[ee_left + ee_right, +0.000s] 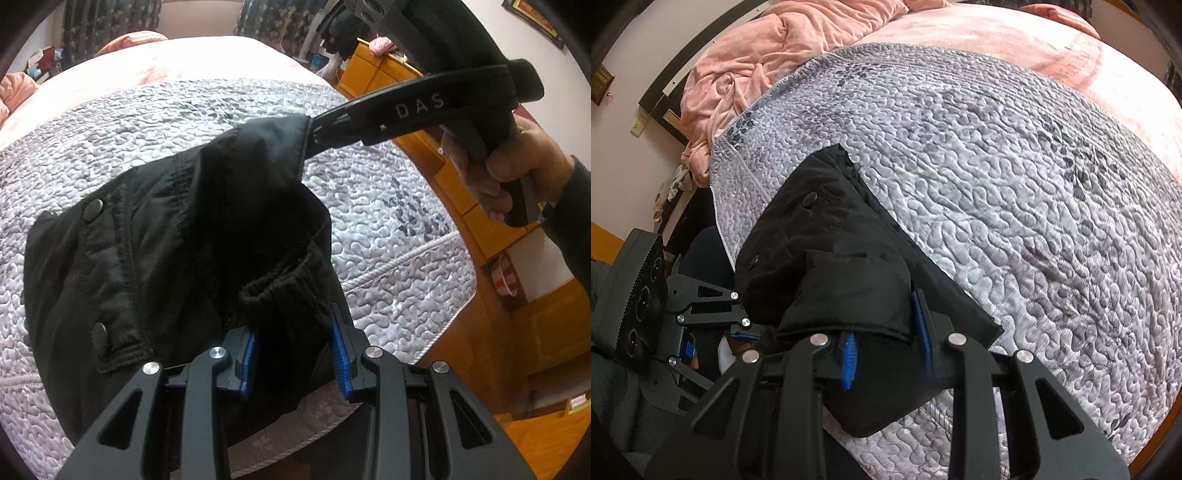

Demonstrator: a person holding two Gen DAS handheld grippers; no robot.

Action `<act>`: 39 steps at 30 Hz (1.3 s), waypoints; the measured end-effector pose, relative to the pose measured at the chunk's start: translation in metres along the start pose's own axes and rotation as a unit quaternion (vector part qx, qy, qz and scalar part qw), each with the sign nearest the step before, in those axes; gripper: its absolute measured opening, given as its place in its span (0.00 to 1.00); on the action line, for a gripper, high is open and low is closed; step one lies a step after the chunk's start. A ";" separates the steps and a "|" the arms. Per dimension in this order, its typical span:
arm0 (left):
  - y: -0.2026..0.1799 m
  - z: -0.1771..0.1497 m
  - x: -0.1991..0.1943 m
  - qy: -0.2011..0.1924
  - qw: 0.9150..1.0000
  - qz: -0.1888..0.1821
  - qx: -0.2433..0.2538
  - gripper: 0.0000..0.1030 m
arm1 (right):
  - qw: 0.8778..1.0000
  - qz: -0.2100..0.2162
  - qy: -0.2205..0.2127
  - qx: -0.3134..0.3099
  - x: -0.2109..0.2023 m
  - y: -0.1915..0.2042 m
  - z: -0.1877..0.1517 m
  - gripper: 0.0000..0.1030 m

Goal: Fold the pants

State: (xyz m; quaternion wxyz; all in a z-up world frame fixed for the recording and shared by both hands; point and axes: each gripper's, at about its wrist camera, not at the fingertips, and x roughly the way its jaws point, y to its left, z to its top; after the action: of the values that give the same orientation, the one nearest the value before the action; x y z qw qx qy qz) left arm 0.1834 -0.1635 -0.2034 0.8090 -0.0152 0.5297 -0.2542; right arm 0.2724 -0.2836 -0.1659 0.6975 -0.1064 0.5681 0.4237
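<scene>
Black pants with snap buttons lie bunched on a grey quilted bedspread. In the left wrist view my left gripper has its blue pads on either side of the elastic waistband, with cloth between them. My right gripper comes in from the upper right and holds up a corner of the pants. In the right wrist view my right gripper has black cloth between its blue pads, and the left gripper shows at the left edge of the pants.
The quilt covers the near part of the bed. A pink blanket is heaped at the head. A wooden bed frame and floor run along the right side. Curtains and clutter stand at the far wall.
</scene>
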 end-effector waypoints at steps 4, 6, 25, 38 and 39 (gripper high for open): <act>0.002 -0.003 0.010 0.012 1.000 0.002 0.001 0.33 | 1.000 0.007 0.000 0.010 0.007 -0.009 -0.008 0.25; 0.001 -0.003 0.015 0.016 1.000 0.003 0.002 0.33 | 1.000 0.009 -0.003 0.014 0.008 -0.012 -0.012 0.25; -0.007 -0.006 0.046 0.035 0.999 0.014 0.014 0.34 | 0.998 -0.029 -0.009 0.063 0.012 -0.026 -0.031 0.27; -0.007 -0.010 0.049 0.040 0.999 -0.006 0.024 0.41 | 0.985 -0.102 -0.001 0.137 0.000 -0.035 -0.043 0.44; -0.006 -0.011 0.050 0.040 0.999 -0.010 0.022 0.42 | 0.983 -0.099 -0.008 0.152 -0.004 -0.038 -0.046 0.44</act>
State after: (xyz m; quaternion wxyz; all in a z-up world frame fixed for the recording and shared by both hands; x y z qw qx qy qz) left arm 0.1870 -0.1872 -0.2484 0.7848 0.0073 0.5556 -0.2746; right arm 0.2673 -0.3383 -0.1902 0.7486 -0.0510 0.6069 0.2621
